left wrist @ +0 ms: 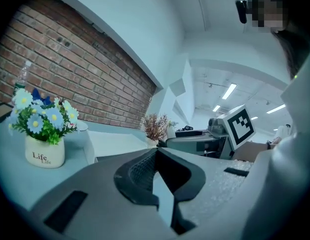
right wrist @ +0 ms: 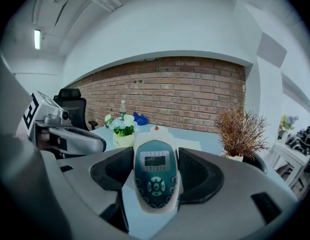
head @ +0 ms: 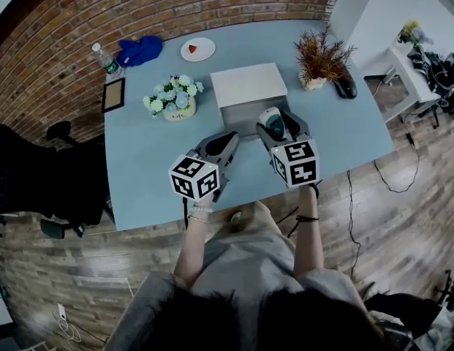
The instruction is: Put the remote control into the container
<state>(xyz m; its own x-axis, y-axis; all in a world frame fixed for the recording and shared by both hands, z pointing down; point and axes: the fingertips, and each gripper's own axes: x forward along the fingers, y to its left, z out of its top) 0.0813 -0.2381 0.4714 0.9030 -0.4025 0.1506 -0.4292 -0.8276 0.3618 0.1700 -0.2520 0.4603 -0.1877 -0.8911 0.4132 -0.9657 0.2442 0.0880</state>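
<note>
Head view: your right gripper (head: 275,120) has the remote (head: 271,123) pinched in its fingers, right at the 5 o'clock corner of the white container (head: 248,85). Can't tell if it's over the rim or just in front of it. Your left gripper (head: 228,139) hangs over the blue table (head: 139,152) near the container's 7 o'clock corner. A flower pot (head: 174,98) sits at the container's 9 o'clock and a dried plant (head: 323,58) at its 2 o'clock.

Left gripper view: fingertips pressed together, nothing between them. The flower pot is off at 9 o'clock and the dried plant at 12.

Right gripper view: the fingers are clamped on both sides of the remote, which points straight ahead with its screen and buttons facing up. The left gripper shows at 9 o'clock.
</note>
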